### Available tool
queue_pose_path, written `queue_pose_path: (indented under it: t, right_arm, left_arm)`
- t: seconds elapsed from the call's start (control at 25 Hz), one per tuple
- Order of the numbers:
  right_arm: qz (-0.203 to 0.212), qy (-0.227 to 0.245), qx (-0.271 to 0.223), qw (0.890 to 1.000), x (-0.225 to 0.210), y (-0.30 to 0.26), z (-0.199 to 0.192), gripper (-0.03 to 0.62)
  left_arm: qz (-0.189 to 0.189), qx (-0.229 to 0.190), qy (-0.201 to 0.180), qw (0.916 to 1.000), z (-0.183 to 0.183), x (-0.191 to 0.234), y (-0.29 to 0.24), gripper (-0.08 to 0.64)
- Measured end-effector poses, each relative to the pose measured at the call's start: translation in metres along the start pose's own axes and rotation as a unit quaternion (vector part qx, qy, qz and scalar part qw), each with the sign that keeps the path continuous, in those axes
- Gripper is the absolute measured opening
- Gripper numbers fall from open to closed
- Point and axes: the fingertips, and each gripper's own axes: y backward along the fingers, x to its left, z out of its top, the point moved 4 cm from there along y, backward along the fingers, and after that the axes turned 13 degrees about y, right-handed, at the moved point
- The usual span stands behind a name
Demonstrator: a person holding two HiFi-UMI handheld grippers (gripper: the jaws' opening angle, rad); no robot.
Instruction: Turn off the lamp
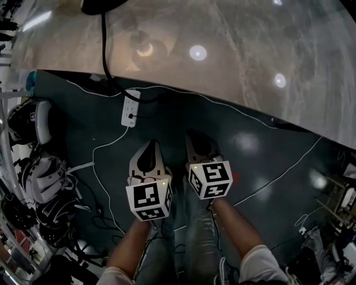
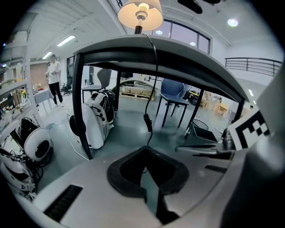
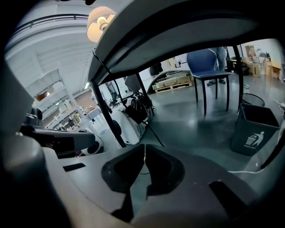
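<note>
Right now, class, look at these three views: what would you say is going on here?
A person holds a two-jaw gripper in each hand, low in front of the table, above the dark floor. The left gripper and right gripper are both shut and empty. The lamp on the table is lit. Its cord hangs off the edge with what looks like an inline switch, untouched. The lamp is not yet off.

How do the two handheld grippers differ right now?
The left gripper sits lower in the head view; the right gripper sits slightly higher. The left gripper points at the cord hanging from the lamp; the right gripper points beside a table leg. Both are shut and empty.
</note>
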Motion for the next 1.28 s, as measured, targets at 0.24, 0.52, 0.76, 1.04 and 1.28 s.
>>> queue_pose_path:
  t: [0.24,0.52,0.76,1.04,1.28]
  right_arm:
    - [0.006,0.031,-0.001,0.999,-0.015,-0.037,0.019,0.002]
    - [0.02,0.103,0.012,0.994,-0.021,-0.073,0.028,0.055]
    - [0.049,0.144,0.018,0.988,-0.02,-0.101,0.026,0.066]
    - [0.07,0.177,0.009,0.982,-0.018,-0.119,0.036,0.057]
    - [0.076,0.19,0.001,0.979,-0.021,-0.119,0.04,0.023]
  left_arm:
    - [0.008,-0.005,0.016,0.9998,0.008,0.012,-0.011,-0.002]
    - [0.015,-0.002,0.024,0.9996,0.011,0.019,-0.018,-0.002]
    - [0.022,0.004,0.015,0.9996,0.01,0.025,-0.025,-0.002]
    - [0.032,0.003,0.018,0.9993,0.013,0.023,-0.03,-0.002]
    - [0.035,0.002,0.016,0.9992,0.014,0.021,-0.03,-0.002]
